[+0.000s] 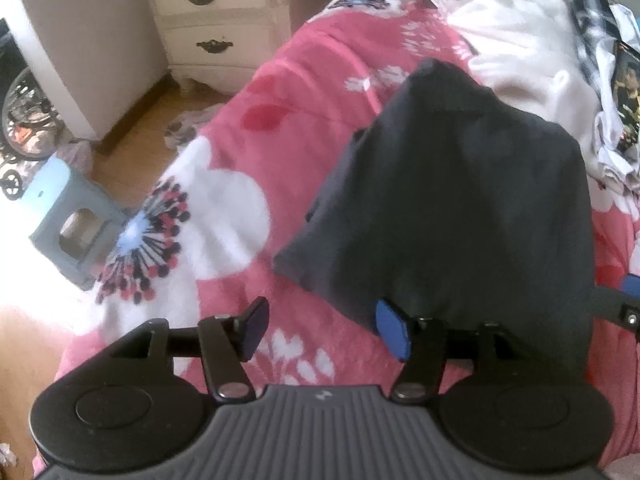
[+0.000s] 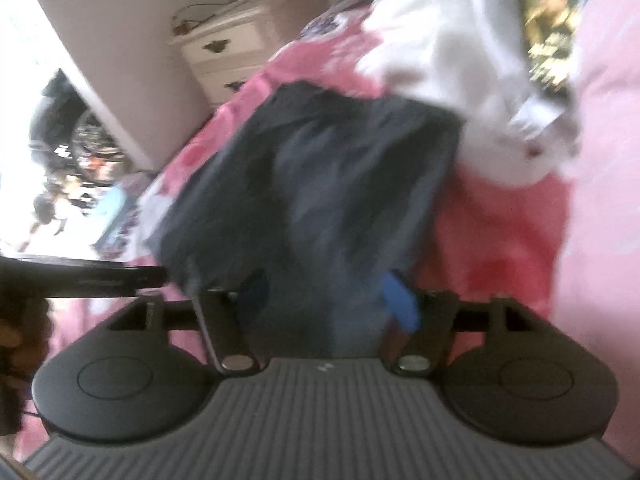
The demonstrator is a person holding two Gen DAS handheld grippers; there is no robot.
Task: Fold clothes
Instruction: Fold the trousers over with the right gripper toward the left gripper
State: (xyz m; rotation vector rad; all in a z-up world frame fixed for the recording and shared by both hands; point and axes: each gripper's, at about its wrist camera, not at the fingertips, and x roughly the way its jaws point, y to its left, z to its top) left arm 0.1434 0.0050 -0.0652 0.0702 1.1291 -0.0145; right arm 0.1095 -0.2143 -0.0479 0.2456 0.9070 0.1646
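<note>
- While my left gripper (image 1: 324,330) hangs agape beside the dark garment (image 1: 460,208) on the pink bedspread (image 1: 224,200), nothing pins that edge.
- Right gripper (image 2: 328,300): spread too, cloth between but unpinched; fold may slump.

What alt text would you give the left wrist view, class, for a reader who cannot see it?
A dark navy garment lies on a pink floral bedspread, beside the open left gripper. White clothes are piled behind it, and a white nightstand stands by the bed.
</note>
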